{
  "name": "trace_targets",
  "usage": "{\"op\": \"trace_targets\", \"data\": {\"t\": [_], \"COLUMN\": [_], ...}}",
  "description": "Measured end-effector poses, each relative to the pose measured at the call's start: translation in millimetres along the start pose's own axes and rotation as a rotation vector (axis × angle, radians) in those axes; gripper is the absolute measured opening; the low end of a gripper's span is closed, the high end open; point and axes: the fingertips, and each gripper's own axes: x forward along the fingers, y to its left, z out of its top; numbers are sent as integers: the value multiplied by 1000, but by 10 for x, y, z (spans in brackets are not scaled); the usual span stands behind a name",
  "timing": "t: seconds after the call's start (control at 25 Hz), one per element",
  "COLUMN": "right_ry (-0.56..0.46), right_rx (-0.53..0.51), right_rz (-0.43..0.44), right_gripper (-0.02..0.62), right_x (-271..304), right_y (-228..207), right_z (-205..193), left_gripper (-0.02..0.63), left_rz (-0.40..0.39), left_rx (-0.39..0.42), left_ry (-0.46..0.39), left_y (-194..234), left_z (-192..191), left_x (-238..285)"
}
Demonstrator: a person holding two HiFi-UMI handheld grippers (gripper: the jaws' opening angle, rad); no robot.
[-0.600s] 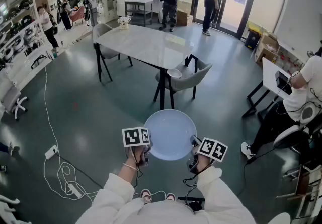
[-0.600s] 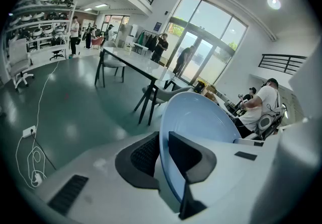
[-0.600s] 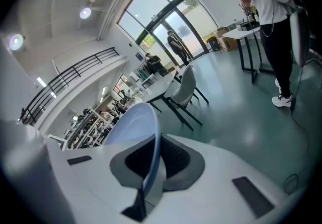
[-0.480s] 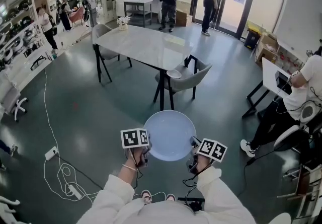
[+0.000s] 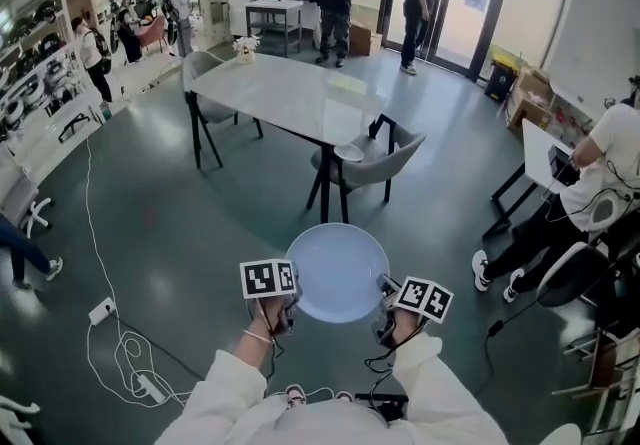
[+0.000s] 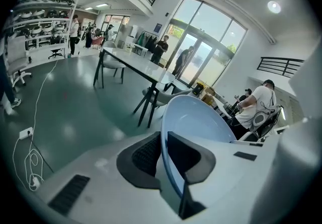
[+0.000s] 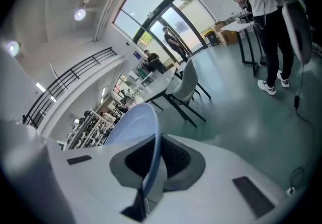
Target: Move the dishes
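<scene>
Clamped on opposite rims of the pale blue plate with left claw and right claw, thin edge pinched between the pads, held above the floor at lower centre of the frame, well apart from the white tabletop at upper centre. Probably stiff, smooth, fairly light and breakable, so best gripped at the rim from both sides and kept level. Nothing on the plate; seemingly nothing in the small white bowl on the grey chair beside the tabletop
</scene>
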Motion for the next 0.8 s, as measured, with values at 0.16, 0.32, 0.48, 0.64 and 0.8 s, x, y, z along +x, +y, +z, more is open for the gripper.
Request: {"op": "trace_targets", "data": {"t": [0.16, 0.32, 0.48, 0.64, 0.8], "right_ry": [-8, -12, -6, 3, 0], "right_rx": [-41, -29, 1, 10, 0], "right_rz": [-16, -17, -17, -26, -26], "right_gripper": [72, 72, 72, 72, 72], "right_x": [89, 207, 327, 381, 485], "right_y": [167, 326, 386, 393, 390], "right_z": [6, -86, -178, -190, -79], "left_gripper": [44, 44, 44, 41, 41], "left_rz": [-22, -41, -47, -60, -71], "left_rx": [0, 19, 23, 14, 19], "left_ry": [3, 3, 7, 9, 6], "left_y": [145, 337, 482, 521, 527], "left_z": [78, 156, 228, 256, 333], "left_x": [-29, -88, -76, -52, 30]}}
